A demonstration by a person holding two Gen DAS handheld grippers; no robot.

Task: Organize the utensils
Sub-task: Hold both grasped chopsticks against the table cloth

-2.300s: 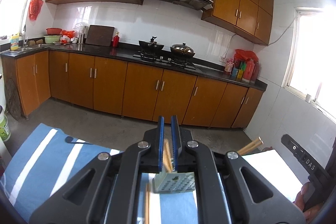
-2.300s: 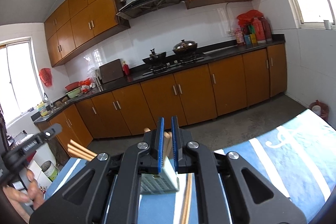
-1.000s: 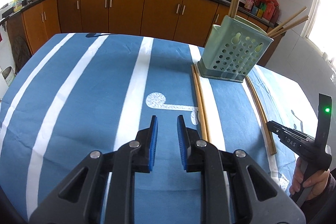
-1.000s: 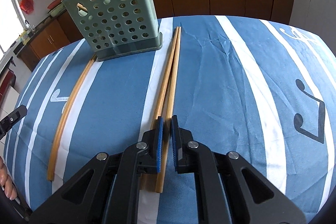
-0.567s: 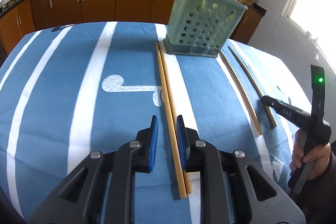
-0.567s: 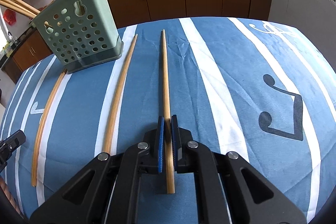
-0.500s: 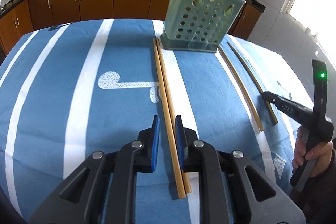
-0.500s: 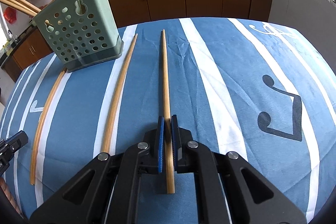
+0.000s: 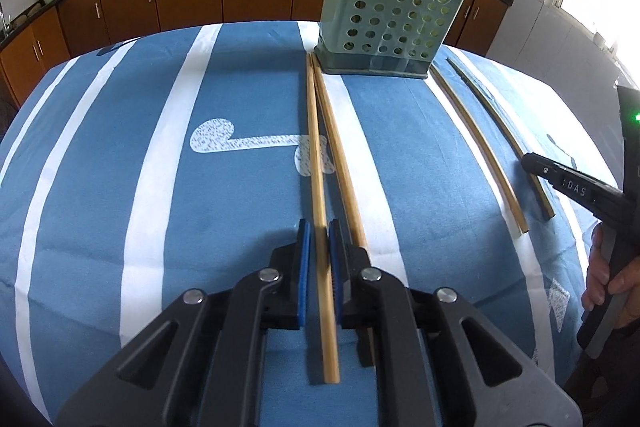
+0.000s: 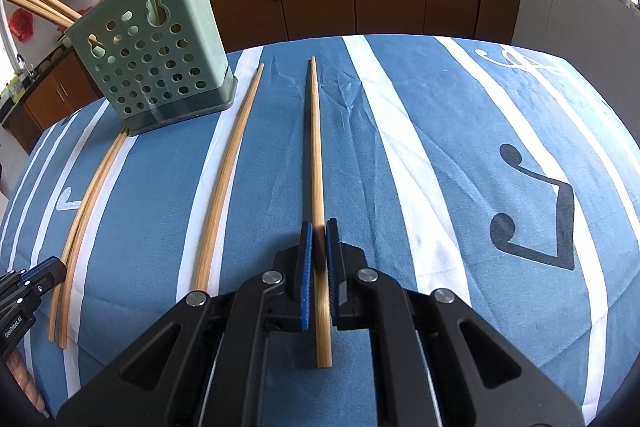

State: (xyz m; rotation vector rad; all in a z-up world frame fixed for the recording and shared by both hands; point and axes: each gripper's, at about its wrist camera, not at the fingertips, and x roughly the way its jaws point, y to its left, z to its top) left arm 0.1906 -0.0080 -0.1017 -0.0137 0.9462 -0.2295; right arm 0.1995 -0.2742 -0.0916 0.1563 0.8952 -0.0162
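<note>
The left gripper (image 9: 317,241) has its blue pads drawn narrow around one chopstick (image 9: 318,163), nearly touching it on both sides, though a sliver of gap shows, so a firm clamp cannot be confirmed. Half a second ago the pads stood a little wider, with the stick off-centre between them; now the stick runs straight down the middle. Its neighbour, the second chopstick (image 9: 340,155), lies just to the right, passing under the right finger, where its near end is hidden.

The right gripper (image 10: 317,243) is closed on a third chopstick (image 10: 316,163), pads pressed against it, much as it was half a second ago. The dark shadow (image 10: 307,131) lying apart beside this stick suggests it sits slightly off the cloth.

All four sticks have their long axes running away from the cameras, thin tips pointing towards the green holder (image 9: 394,23) and blunt ends near the grippers. A fourth chopstick (image 10: 228,171) lies loose between the held one and the holder, well apart from the right gripper.

The holder stands upright on the blue striped cloth (image 9: 120,147) at the far edge, with more chopsticks (image 10: 36,3) leaning out of it; their tops are cut off by the frame. The fisheye bends the outer sticks, so their true straightness is hard to judge. The person's right hand (image 9: 612,279) is only partly in view at the edge.
</note>
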